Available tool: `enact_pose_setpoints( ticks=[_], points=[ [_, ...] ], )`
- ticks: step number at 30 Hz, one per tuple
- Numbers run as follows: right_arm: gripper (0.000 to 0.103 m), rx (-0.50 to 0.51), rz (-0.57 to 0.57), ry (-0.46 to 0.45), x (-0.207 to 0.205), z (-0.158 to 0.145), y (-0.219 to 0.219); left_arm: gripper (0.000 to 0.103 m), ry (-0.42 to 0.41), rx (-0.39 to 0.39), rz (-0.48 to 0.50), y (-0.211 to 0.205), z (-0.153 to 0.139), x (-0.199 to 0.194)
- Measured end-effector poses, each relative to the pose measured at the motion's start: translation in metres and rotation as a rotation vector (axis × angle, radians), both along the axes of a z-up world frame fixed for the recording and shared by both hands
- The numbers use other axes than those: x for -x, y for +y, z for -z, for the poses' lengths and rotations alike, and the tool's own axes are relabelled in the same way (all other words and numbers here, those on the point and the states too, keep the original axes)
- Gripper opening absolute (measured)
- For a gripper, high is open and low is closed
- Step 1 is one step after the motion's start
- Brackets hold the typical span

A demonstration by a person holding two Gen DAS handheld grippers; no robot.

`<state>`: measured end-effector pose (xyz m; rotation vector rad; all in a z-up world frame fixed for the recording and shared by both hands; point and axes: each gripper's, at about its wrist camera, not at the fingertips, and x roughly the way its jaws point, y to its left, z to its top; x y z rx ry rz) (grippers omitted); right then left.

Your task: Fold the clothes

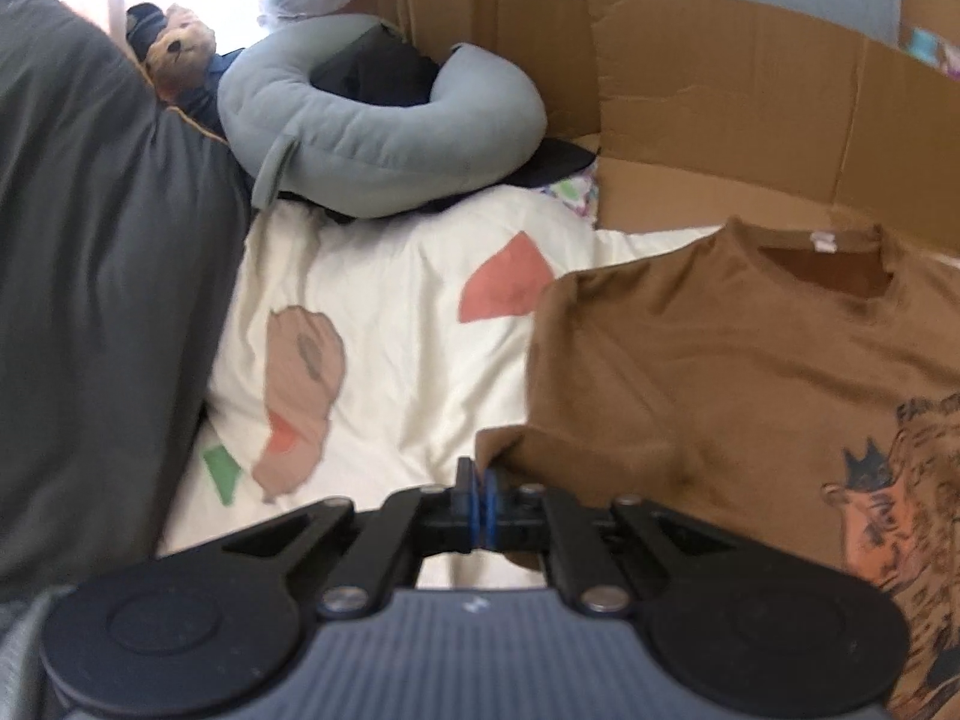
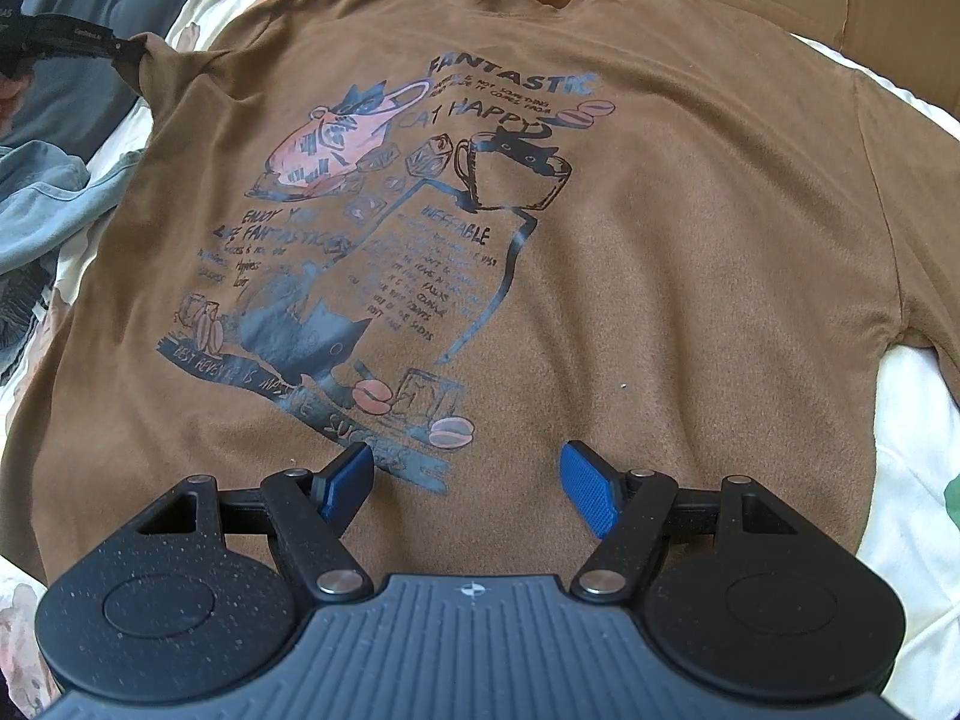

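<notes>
Left gripper [image 1: 482, 495] pinches brown T-shirt [image 2: 600, 276] sleeve; right gripper [image 2: 465, 495] gapes.

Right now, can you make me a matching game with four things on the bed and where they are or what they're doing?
Things:
1. left tool
2. right tool
3. T-shirt
4. teddy bear

States or places:
A. spread flat, print facing up
B. open, above the shirt's lower part
C. behind the grey neck pillow, by the bright window
D. shut on the shirt's sleeve

Pairs: 1-D, 2-B, 3-A, 4-C
</notes>
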<state>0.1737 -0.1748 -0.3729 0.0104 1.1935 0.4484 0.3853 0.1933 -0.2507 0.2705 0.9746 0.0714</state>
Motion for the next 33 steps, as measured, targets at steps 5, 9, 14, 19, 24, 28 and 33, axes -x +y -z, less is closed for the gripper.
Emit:
enact_pose_setpoints(
  ticks=[5,9,14,19,24,28,33],
  points=[
    [0.075,0.0,-0.003,-0.002,0.001,0.0,0.0,0.003,0.053,-0.055,-0.005,0.016,0.008,-0.012],
    [0.075,0.004,-0.007,-0.005,0.001,0.002,0.0,0.003,0.089,-0.069,-0.024,0.027,0.02,-0.021],
    [0.078,0.012,-0.019,-0.01,0.001,0.003,0.002,0.004,0.147,-0.087,-0.057,0.037,0.044,-0.024],
    [0.079,0.016,-0.03,-0.015,0.002,0.003,0.003,0.008,0.167,-0.073,-0.101,0.047,0.04,-0.024],
    [0.079,0.008,-0.036,-0.012,0.001,0.003,0.0,0.025,0.186,-0.06,-0.146,0.056,0.036,-0.023],
    [0.079,0.002,-0.032,-0.013,0.002,0.003,0.0,0.035,0.198,-0.047,-0.179,0.064,0.031,-0.024],
    [0.079,0.007,-0.05,-0.019,0.003,0.004,0.001,0.042,0.195,-0.015,-0.182,0.067,0.018,-0.034]
  ],
)
